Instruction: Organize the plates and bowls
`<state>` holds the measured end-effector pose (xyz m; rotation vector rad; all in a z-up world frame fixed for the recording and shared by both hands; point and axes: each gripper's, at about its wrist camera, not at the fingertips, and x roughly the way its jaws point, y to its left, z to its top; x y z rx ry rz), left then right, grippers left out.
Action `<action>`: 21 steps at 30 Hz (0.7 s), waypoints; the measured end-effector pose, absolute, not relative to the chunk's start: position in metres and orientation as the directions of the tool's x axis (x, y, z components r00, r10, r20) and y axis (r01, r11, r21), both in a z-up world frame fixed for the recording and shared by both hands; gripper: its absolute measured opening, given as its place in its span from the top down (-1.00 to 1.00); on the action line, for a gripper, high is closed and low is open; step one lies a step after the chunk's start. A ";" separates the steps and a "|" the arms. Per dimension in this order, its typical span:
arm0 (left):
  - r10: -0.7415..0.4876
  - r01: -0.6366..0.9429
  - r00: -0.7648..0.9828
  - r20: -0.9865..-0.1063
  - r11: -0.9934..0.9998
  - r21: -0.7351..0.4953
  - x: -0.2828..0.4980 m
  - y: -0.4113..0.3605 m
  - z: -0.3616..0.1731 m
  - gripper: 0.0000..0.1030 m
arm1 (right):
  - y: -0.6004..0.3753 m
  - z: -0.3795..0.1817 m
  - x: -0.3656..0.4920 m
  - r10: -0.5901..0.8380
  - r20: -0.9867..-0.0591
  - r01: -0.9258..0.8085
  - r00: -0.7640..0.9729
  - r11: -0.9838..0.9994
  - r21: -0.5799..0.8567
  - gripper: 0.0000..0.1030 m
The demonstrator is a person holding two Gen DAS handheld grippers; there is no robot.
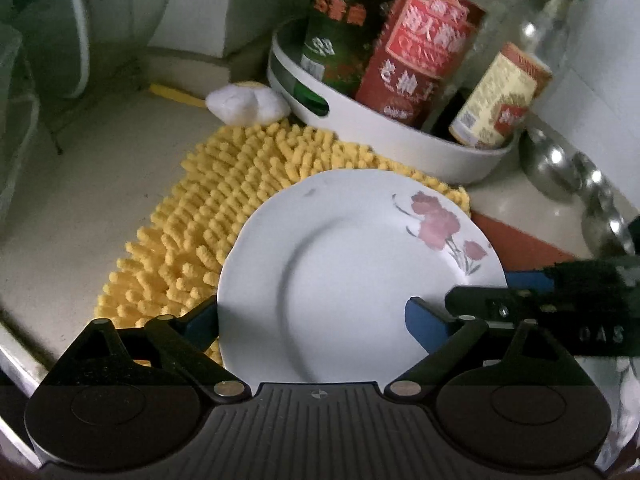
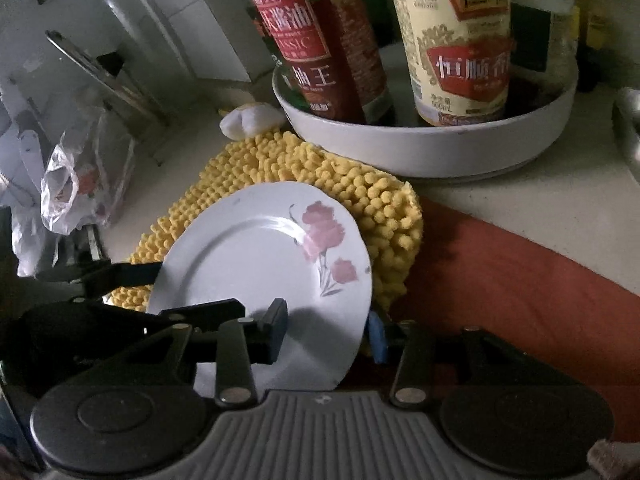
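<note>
Plate (image 1: 340, 264): lies on the mat (image 1: 208, 200), over the mat's near right part; mat on the surface (image 1: 60, 208). Round tray (image 1: 400, 136): behind the plate, touching the mat's far edge, bottles (image 1: 416, 44) standing upright in it. Small cloth bundle (image 1: 246, 102): just left of the tray, at the mat's far edge. Ladles (image 1: 560, 168): right of the tray (left wrist view). Crumpled bag (image 2: 68, 192): left of the mat, well apart. Left hand-held gripper (image 1: 312, 320): fingers either side of the plate's near part. Right hand-held gripper (image 2: 328, 328): straddles the plate's near right rim
</note>
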<state>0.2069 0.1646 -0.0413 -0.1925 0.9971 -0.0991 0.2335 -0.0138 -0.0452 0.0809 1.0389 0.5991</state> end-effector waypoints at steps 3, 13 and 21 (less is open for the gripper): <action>-0.151 -0.006 0.558 -0.816 0.982 -0.186 0.201 0.158 -0.032 -0.88 | -0.017 -0.037 0.228 0.520 -0.768 -0.449 0.375 0.826 0.341 0.24; -0.146 0.052 0.589 -0.795 0.988 -0.144 0.189 0.106 -0.006 -0.88 | -0.063 -0.017 0.214 0.567 -0.705 -0.439 0.427 0.811 0.386 0.24; -0.223 0.176 0.577 -0.786 0.973 -0.147 0.187 0.045 0.000 -0.88 | -0.128 -0.003 0.193 0.538 -0.684 -0.370 0.494 0.841 0.394 0.24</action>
